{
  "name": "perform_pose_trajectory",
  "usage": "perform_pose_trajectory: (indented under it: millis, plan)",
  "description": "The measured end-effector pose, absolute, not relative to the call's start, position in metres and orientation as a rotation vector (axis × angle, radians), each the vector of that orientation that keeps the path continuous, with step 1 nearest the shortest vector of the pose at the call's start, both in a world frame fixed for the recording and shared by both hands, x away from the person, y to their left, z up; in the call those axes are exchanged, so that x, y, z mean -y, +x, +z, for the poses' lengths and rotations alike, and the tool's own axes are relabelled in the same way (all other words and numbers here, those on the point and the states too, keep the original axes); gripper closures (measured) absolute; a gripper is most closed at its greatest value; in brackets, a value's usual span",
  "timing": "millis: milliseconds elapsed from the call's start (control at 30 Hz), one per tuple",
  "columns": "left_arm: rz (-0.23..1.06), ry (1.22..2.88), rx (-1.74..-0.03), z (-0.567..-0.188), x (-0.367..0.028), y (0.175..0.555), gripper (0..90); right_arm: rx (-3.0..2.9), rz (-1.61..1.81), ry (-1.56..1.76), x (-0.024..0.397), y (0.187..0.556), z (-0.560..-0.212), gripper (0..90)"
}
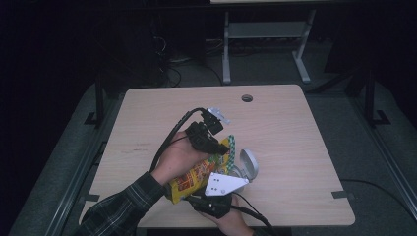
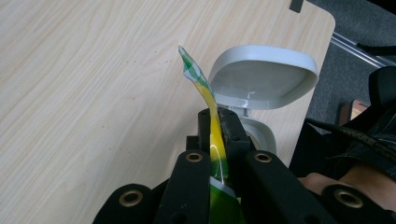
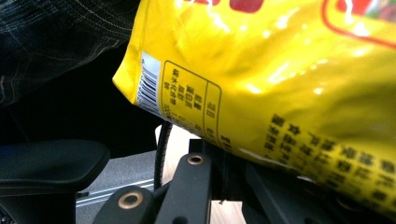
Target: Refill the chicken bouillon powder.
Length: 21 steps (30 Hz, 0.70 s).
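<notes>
Evidently held taut above the bench [image 1: 295, 147] for tearing open over the white lidded bin [image 2: 261, 79]: yellow snack bag [image 1: 194, 178], top strip clamped in the left tool [image 2: 218, 123], bottom edge seemingly pinched by the right tool [image 3: 224, 154].

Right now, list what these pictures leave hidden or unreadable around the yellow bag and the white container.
- Right gripper jaw tips: right gripper view, covered by the yellow snack bag, so its grip point is unseen.
- White container inside: left gripper view, blocked by the left gripper and raised lid.
- Bag print: right gripper view, blurred; high view, too small.
- Bag's lower end: high view, behind the grey plate.
</notes>
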<state>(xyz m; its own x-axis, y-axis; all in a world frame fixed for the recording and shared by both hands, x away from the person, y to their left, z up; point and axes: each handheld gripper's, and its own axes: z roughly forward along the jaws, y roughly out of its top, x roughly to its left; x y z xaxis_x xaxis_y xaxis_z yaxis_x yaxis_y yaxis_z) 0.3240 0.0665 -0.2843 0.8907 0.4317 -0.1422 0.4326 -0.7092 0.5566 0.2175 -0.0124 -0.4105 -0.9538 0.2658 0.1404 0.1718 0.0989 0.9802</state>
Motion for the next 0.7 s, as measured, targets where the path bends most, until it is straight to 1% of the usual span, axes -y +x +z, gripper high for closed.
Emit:
perform_pose_trajectory:
  millis: [700]
  plan:
    - [-0.003,2.452,-0.611,-0.2844,-0.0653,0.3236,89.7,-2.271,2.007,0.457,0.0126,0.2172,-0.4103,90.0]
